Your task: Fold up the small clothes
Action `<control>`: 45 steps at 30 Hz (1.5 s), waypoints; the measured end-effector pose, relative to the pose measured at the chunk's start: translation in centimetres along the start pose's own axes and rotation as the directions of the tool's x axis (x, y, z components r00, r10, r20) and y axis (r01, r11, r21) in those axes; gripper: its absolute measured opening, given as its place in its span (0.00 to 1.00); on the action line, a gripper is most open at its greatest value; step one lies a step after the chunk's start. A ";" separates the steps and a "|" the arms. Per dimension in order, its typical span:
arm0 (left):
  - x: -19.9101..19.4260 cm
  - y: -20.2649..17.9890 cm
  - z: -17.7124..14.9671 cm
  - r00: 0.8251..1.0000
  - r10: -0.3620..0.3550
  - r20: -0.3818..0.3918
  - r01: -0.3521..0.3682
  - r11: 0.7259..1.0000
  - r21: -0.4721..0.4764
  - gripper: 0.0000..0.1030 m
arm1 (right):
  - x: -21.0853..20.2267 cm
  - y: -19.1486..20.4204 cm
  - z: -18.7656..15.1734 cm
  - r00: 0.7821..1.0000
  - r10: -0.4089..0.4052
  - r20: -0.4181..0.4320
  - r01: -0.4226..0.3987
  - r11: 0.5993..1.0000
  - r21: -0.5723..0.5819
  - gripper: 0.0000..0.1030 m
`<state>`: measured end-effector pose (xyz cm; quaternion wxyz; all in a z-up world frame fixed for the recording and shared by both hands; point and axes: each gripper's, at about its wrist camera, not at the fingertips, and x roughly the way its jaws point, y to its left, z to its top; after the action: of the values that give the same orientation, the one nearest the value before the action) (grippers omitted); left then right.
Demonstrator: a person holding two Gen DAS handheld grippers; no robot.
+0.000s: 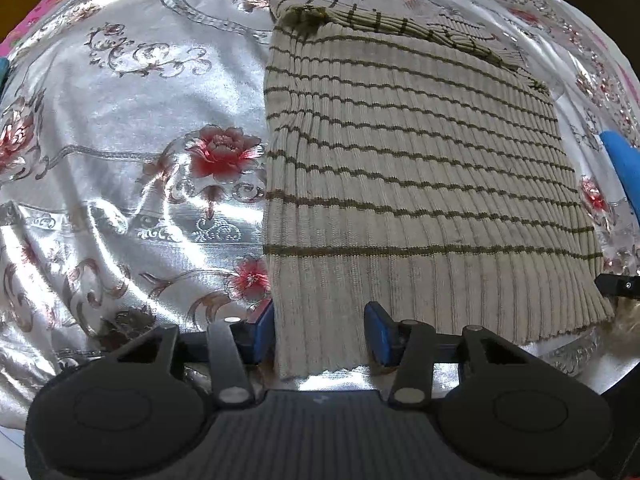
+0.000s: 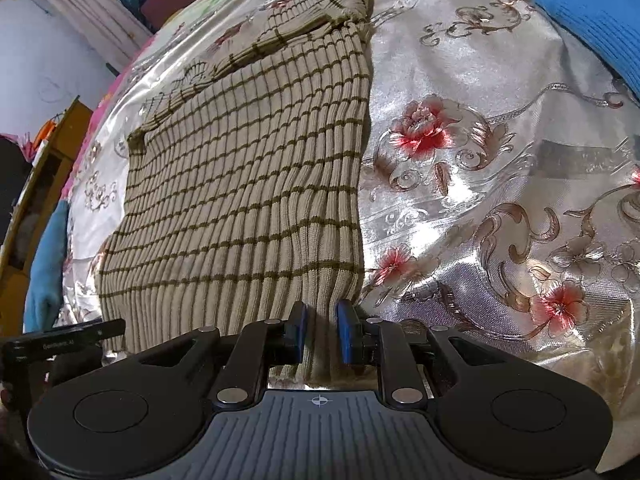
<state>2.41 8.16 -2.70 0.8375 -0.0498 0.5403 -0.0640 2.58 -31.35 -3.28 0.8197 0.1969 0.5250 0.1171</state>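
A beige ribbed sweater with thin olive stripes [image 1: 420, 168] lies flat on a shiny silver floral cloth [image 1: 120, 140], sleeves folded across its far end. My left gripper [image 1: 320, 336] is open, its blue pads either side of the sweater's near left hem corner. In the right wrist view the same sweater [image 2: 248, 200] fills the left half. My right gripper [image 2: 322, 336] is nearly closed, its blue pads pinching the near right hem corner.
A blue knit garment [image 2: 592, 20] lies at the right on the cloth [image 2: 500, 160] and shows at the left wrist view's right edge [image 1: 624, 160]. Another blue cloth [image 2: 44, 276] sits at the left edge. A wooden cabinet [image 2: 48, 168] stands beyond the surface.
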 end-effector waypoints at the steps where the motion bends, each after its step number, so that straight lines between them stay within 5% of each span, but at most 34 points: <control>1: -0.2 0.0 -0.1 1.000 -0.005 0.001 0.005 1.000 -0.001 0.49 | -0.1 0.0 -0.1 1.000 0.005 -0.003 -0.005 1.000 0.000 0.19; 20: -0.4 0.5 -0.3 1.000 0.002 0.009 -0.002 0.999 -0.032 0.47 | 0.1 -0.2 0.0 0.999 0.015 -0.035 -0.016 1.000 -0.005 0.27; 25: -0.4 1.0 0.0 0.999 -0.044 0.016 0.045 0.994 -0.101 0.24 | 0.8 -0.2 0.2 0.998 0.045 -0.046 -0.045 0.999 0.009 0.26; 27: -0.2 1.7 0.1 0.996 -0.089 0.009 0.089 0.985 -0.147 0.18 | 1.1 -0.6 0.4 0.996 0.072 -0.043 -0.070 0.997 0.039 0.18; 32: -0.8 1.7 0.1 0.984 -0.176 0.014 0.176 0.970 -0.170 0.14 | 0.5 -1.4 0.3 0.988 0.157 -0.006 -0.155 0.982 0.108 0.10; 36: -2.8 2.0 1.8 0.947 -0.302 0.109 0.319 0.922 -0.221 0.13 | -1.8 -1.6 1.0 0.953 0.282 0.107 -0.297 0.939 0.172 0.09; 45: -5.1 3.5 9.4 0.875 -0.378 0.302 0.451 0.863 -0.225 0.13 | -5.3 -0.4 8.5 0.846 0.403 0.349 -0.475 0.866 0.153 0.09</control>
<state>9.07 12.53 5.18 0.8480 -0.2950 0.4111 -0.1578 8.02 -35.57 4.03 0.8127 0.4229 0.3424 0.2082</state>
